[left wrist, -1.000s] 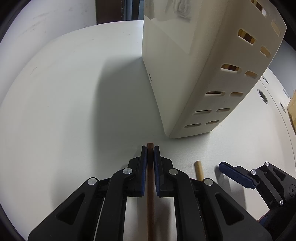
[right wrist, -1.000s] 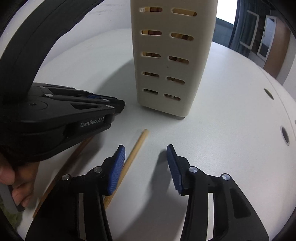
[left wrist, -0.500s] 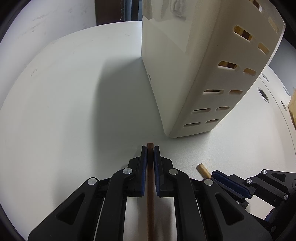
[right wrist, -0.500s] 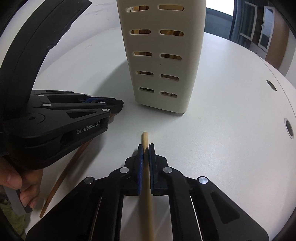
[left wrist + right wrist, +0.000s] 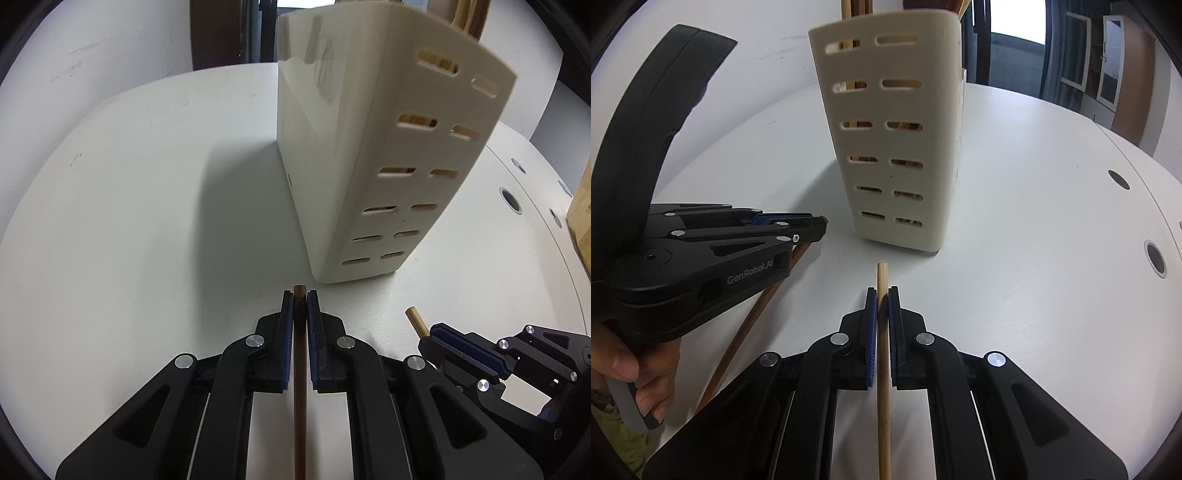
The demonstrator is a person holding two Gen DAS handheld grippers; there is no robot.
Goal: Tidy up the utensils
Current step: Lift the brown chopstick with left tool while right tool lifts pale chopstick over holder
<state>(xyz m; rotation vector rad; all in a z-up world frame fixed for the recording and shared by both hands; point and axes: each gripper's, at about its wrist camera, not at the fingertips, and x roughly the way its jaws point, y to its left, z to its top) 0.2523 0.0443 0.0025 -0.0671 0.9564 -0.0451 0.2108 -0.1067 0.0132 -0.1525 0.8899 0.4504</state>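
Observation:
A tall cream slotted utensil holder (image 5: 373,155) (image 5: 897,147) stands upright on the white round table (image 5: 129,206), with several wooden sticks poking out of its top. My left gripper (image 5: 300,295) is shut on a dark brown chopstick (image 5: 300,387), whose tip points at the holder's base. The same left gripper (image 5: 812,227) appears at the left of the right wrist view, the brown chopstick (image 5: 746,332) slanting below it. My right gripper (image 5: 882,291) is shut on a light bamboo chopstick (image 5: 883,369); its tip (image 5: 413,318) shows in the left wrist view beside the right gripper (image 5: 436,332).
A person's hand (image 5: 631,373) grips the left tool's handle. Round holes (image 5: 1156,258) dot the table's right side, and a cardboard box (image 5: 580,221) sits at the far right. Windows and a door lie beyond the table.
My right gripper closed on the light chopstick, which had lain on the table beside its left finger. Both grippers have since lifted slightly with their chopsticks, and the holder's top has come into view.

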